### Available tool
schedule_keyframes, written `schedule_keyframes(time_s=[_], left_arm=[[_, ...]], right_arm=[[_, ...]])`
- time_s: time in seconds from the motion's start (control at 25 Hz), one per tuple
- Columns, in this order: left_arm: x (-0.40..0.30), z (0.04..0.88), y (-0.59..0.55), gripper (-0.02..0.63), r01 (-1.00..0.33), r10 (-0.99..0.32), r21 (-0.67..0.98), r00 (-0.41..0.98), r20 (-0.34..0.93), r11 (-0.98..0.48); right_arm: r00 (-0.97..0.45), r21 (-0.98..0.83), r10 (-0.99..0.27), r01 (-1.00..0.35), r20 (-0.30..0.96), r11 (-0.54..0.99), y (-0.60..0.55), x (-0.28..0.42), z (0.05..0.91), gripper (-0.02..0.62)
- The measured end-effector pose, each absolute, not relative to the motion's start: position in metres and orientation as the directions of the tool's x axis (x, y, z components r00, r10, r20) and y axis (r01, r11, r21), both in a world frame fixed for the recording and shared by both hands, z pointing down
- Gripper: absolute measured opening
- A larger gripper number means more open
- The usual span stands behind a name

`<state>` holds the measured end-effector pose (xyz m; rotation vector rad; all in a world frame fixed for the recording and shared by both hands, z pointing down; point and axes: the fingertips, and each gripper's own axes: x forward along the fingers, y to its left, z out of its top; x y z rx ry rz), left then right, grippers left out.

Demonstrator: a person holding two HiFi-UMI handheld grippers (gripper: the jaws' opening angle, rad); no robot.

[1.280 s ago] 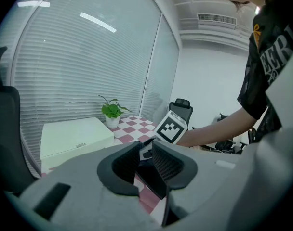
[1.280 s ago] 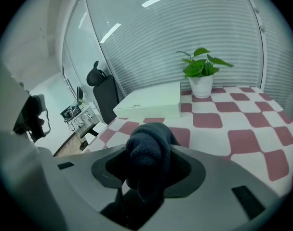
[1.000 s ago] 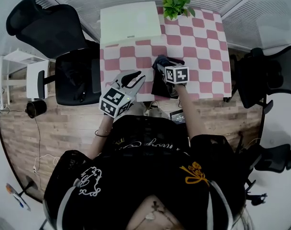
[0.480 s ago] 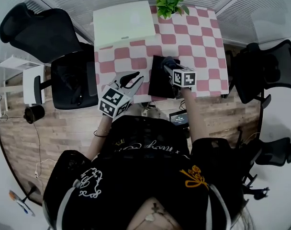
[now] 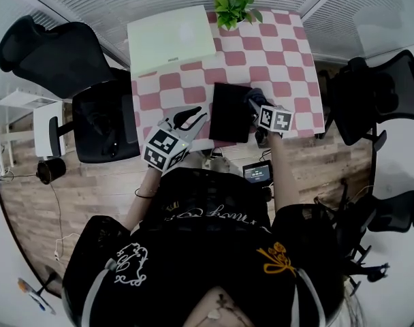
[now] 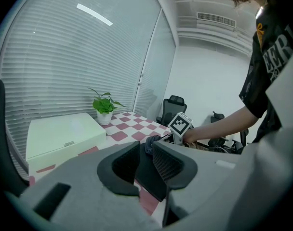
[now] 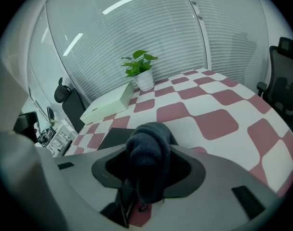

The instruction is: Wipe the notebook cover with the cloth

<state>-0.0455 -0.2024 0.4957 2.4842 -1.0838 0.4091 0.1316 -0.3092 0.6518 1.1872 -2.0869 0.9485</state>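
Sliding right since earlier, the right claw [image 7: 149, 171] pinches the cloth [image 7: 147, 148] at the cover's edge; the notebook [image 5: 231, 112] lies on the bench [image 5: 278, 54] just to its left, long axis pointing ahead; the left claw [image 6: 145, 160], spread and empty, is farther

The table [image 5: 275, 53] has a checked top of dull red and white squares. A pale flat box [image 5: 169, 38] lies at its far left corner. A potted plant [image 5: 232, 5] stands just beside the box at the far edge. A black notebook [image 5: 229, 112] lies flat near the front edge.
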Motion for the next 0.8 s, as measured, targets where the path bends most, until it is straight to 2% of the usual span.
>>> schedule_keyframes(time_s=[0.12, 0.32, 0.56, 0.8], left_arm=[[-0.043, 0.494, -0.204, 0.083, -0.743, -0.627, 0.235, 0.660, 0.414, -0.627], [-0.038, 0.493, -0.207, 0.081, -0.738, -0.624, 0.232, 0.664, 0.411, -0.633], [-0.031, 0.490, -0.209, 0.081, -0.728, -0.619, 0.231, 0.676, 0.401, -0.645], [-0.037, 0.487, -0.209, 0.081, -0.737, -0.631, 0.224, 0.667, 0.397, -0.638]], right_arm=[[-0.438, -0.273, -0.515, -0.889, 0.737, 0.367, -0.307, 0.136, 0.638, 0.167], [-0.540, -0.313, -0.517, -0.829, 0.664, 0.464, -0.298, 0.090, 0.603, 0.167], [-0.645, -0.352, -0.411, -0.728, 0.644, 0.589, -0.272, 0.009, 0.602, 0.167], [-0.607, -0.320, -0.318, -0.712, 0.728, 0.625, -0.251, -0.013, 0.644, 0.167]])
